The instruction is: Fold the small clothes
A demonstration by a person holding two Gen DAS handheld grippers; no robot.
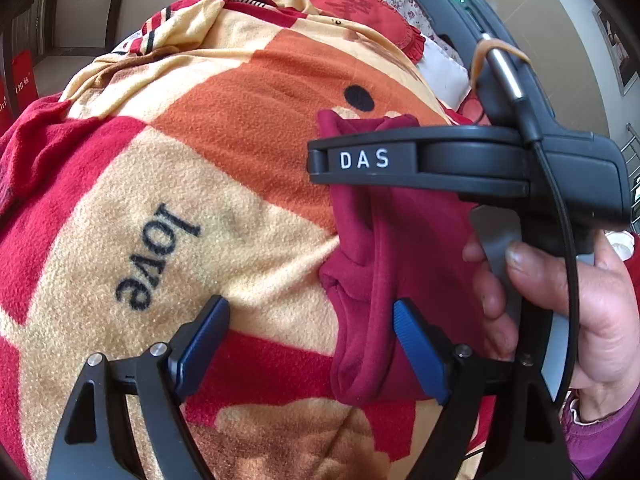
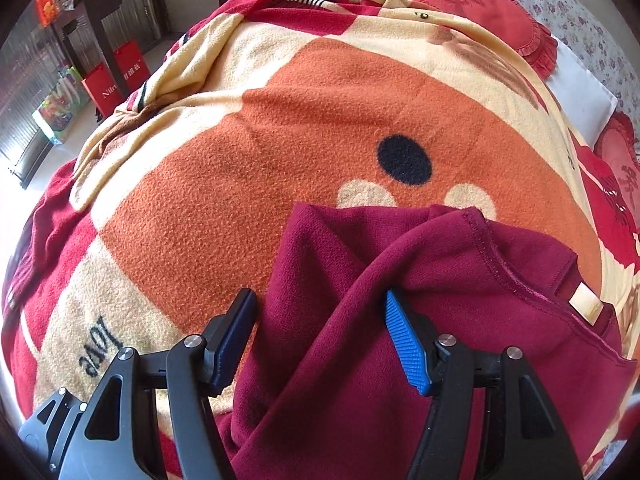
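Observation:
A dark red small garment (image 2: 420,264) lies bunched on the fleece blanket, its neckline and a pale label (image 2: 586,300) to the right. My right gripper (image 2: 320,328) is open over it, a raised fold of the cloth running between the blue pads (image 2: 404,344) without being pinched. In the left wrist view the same garment (image 1: 380,260) hangs in folds at the right. My left gripper (image 1: 312,344) is open above the blanket, its right pad (image 1: 416,352) against the garment's edge. A hand (image 1: 580,300) holds the black housing of the right tool (image 1: 480,160) above the cloth.
The blanket (image 2: 320,120) has an orange bear face, cream and red patches and the word "love" (image 1: 156,256). Red frilled pillows (image 2: 472,4) and a white pillow (image 2: 580,92) lie at the far end. Dark furniture and red bags (image 2: 116,76) stand on the floor at left.

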